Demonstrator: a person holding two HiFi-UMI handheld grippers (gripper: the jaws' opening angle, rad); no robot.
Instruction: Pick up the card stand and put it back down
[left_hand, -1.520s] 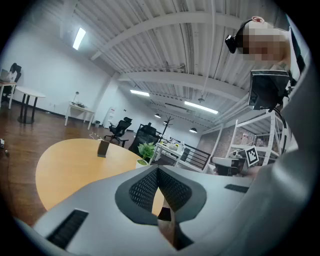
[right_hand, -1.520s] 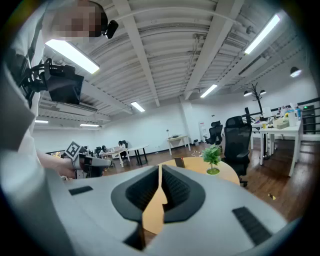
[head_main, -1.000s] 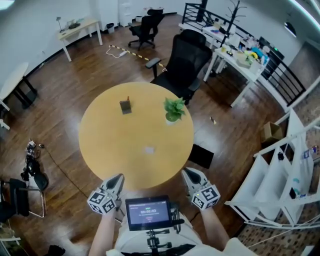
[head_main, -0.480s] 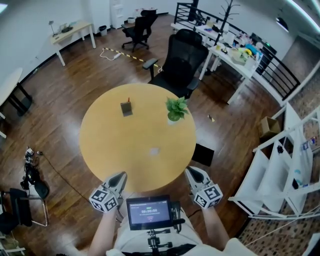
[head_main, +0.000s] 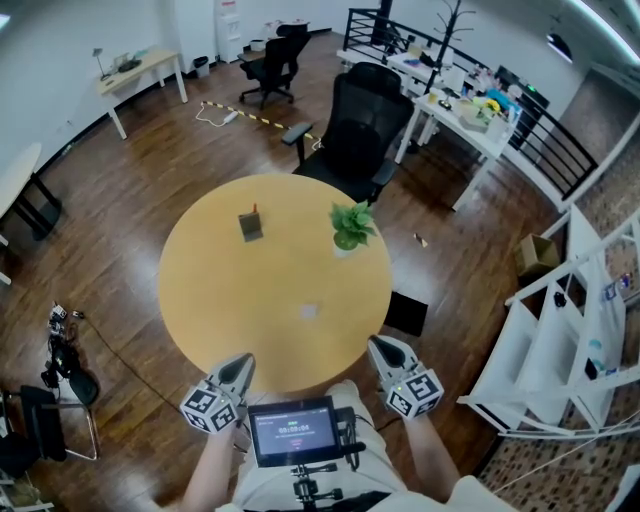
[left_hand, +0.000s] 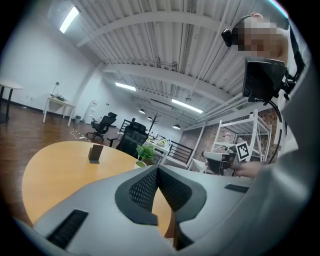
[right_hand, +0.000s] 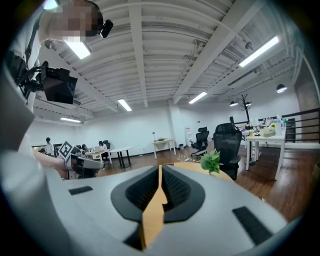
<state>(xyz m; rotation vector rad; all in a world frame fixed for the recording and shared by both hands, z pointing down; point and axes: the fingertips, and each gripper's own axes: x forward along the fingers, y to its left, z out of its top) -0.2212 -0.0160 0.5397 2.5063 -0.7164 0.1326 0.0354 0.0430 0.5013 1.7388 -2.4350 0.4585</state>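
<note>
Head view: round yellow desk (head_main: 200, 300) with the card stand (head_main: 250, 225) on the far left part, well away from both tools. It stands upright, its long axis vertical and its flat face turned roughly toward the near edge. A potted plant (head_main: 350, 225) sits to its right and a small white scrap (head_main: 308, 311) lies nearer the middle. The left tool (head_main: 240, 362) and right tool (head_main: 378, 345) hover at the near edge. The chest screen (head_main: 295, 432) shows writing, but it's too small to read.

Left gripper view: jaws closed tip to tip on nothing. The stand is a dark upright slab far ahead. The only label in sight is the square marker on the other tool's cube.

Right gripper view: jaws closed too, nothing gripped, plant off to the right.
</note>
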